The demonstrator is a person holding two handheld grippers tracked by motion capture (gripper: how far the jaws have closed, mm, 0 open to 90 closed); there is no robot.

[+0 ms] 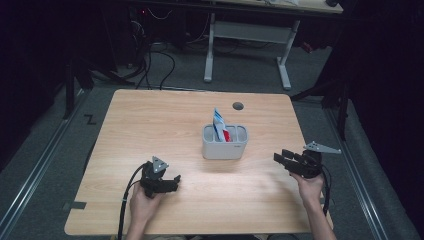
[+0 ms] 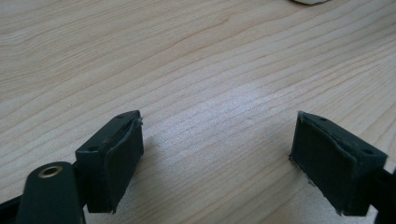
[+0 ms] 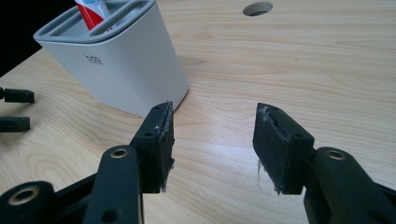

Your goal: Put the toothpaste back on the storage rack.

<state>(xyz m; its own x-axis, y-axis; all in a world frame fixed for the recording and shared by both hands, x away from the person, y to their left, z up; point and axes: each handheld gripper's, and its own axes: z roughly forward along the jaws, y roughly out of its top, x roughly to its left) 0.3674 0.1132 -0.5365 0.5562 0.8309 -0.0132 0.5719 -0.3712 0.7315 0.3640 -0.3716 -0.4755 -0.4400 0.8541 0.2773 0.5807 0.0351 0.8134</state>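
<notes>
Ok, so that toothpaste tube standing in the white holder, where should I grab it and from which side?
Probably the top end of the toothpaste tube, coming from above. It stands nearly upright in one slot of the white holder, leaning slightly, and just its upper part clears the rim. That end looks flat, so close the jaws across its flat faces and lift straight up.

White holder (image 1: 224, 145); red-blue-white tube (image 1: 220, 126); pale wood table (image 1: 150, 125); black grippers.

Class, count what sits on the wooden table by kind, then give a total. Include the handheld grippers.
White holder: 1
Toothpaste tube standing in the holder: 1
Handheld grippers, left gripper and right gripper, both with jaws apart and nothing between them: 2
Total: 4
</notes>
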